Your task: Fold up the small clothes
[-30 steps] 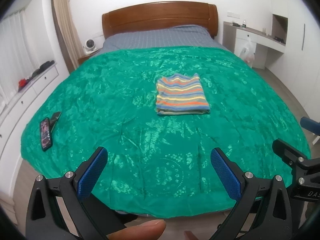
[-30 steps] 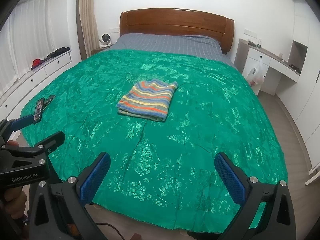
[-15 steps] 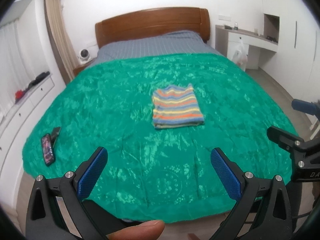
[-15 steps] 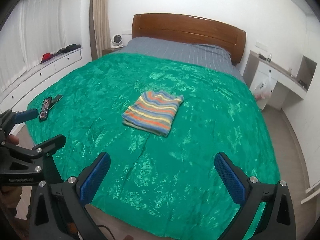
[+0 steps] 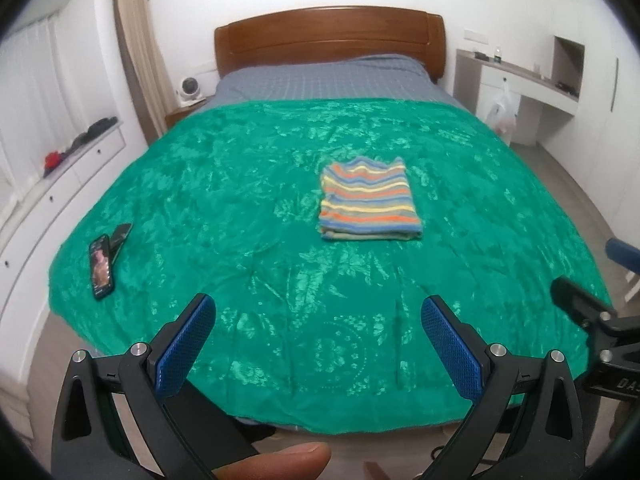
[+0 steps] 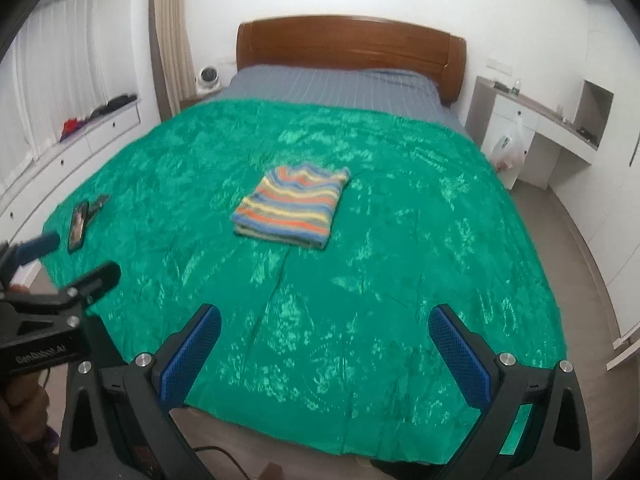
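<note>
A striped garment, folded into a neat rectangle, lies flat near the middle of the green bedspread; it also shows in the right wrist view. My left gripper is open and empty, held back over the foot of the bed, well short of the garment. My right gripper is open and empty too, over the foot of the bed and to the right of the left gripper. Each gripper shows at the edge of the other's view.
A phone and a dark remote lie on the bedspread's left edge. A wooden headboard is at the far end, white drawers along the left, a desk at the right.
Both grippers have drawn back from the bed and lifted a little, so the folded garment looks farther and smaller. Both stay open and empty.
</note>
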The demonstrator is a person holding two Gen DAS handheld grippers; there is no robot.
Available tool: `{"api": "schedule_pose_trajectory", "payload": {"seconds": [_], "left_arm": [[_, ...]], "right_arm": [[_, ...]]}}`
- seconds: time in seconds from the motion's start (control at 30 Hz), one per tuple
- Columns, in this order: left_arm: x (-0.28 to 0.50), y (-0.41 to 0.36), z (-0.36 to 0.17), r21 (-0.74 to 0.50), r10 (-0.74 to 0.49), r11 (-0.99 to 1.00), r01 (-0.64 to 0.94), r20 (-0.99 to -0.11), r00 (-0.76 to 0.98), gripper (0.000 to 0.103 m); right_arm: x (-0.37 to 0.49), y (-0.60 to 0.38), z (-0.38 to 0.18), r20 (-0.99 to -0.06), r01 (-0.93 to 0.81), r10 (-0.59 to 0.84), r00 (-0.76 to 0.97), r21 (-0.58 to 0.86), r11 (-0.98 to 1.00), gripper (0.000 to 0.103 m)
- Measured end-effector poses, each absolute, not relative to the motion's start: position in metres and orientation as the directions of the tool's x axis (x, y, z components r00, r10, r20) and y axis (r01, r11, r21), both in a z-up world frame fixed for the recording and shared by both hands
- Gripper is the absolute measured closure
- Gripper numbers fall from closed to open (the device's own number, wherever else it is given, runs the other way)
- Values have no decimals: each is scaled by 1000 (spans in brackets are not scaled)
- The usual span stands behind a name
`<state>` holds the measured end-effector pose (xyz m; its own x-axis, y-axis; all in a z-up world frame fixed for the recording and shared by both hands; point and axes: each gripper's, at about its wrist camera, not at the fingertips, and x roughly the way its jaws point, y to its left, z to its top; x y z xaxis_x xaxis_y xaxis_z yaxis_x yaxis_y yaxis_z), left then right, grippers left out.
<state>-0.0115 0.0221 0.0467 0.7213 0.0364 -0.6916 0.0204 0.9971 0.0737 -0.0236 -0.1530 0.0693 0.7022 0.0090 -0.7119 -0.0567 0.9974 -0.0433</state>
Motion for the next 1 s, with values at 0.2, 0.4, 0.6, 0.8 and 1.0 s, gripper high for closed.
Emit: {"api": "schedule_pose_trajectory", "payload": {"seconds": [0.2,0.4,0.6,0.8,1.0], "left_arm": [[-11,22,46,79,44,997,16,-693,720,0],[-12,24,46,81,52,997,5,-685,727,0],[-13,25,45,74,55,997,-6,-678,733,0],[-12,26,45,68,56,998,-14,-674,737,0],[-13,24,44,80,72,996,-26,-668,741,0]], "right_arm": [[-25,-139,75,-696,-103,45,717,-42,994,1],[-24,-139,67,-712,-85,15,702,-63,994,1],[-25,-143,65,-708,-65,-11,706,-81,995,1],[-25,-146,61,-715,-65,-1,699,-65,996,1],[-25,-149,60,-716,-61,5,698,-52,997,1]]}}
